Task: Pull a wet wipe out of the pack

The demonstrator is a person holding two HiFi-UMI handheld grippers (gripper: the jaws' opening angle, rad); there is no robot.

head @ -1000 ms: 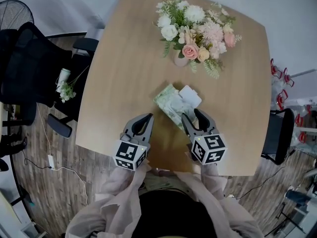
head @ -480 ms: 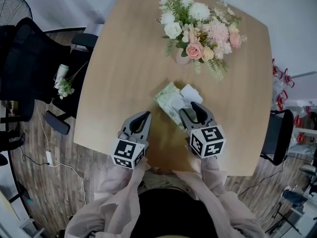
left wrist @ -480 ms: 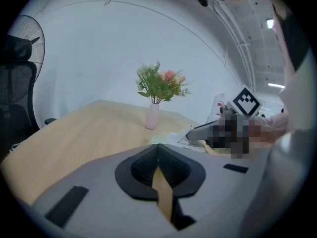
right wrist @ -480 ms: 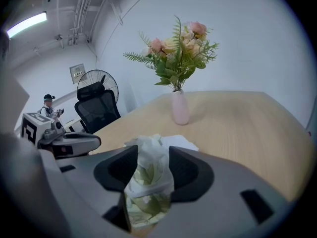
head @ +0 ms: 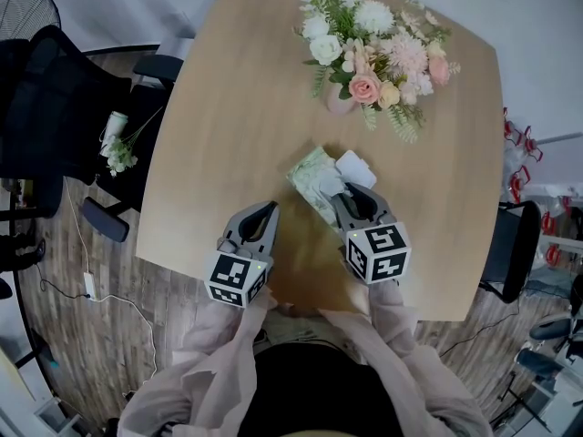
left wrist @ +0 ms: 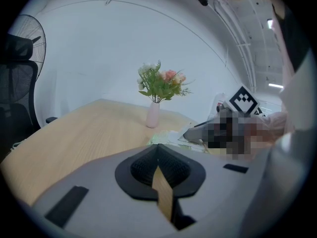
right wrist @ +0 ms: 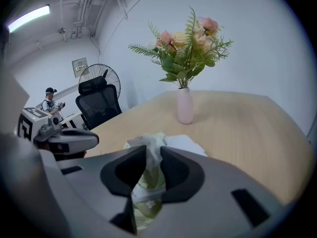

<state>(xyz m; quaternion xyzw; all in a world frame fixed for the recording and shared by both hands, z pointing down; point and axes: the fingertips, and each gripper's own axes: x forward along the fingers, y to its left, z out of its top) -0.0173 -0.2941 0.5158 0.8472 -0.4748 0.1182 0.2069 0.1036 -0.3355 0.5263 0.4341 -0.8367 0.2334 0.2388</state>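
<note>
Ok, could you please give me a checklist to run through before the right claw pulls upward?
1. The wipe between the right claw's jaws: ok; they have just been closing and pinch its tuft.
2. Pinch above the pack, not on its wrapper: ok, it seems.
3. The pack held down: not ok; the left claw is shut, empty, apart from it.
4. The flowers out of the way: ok, far across the table.
5. The pack flat on the table: ok.
</note>
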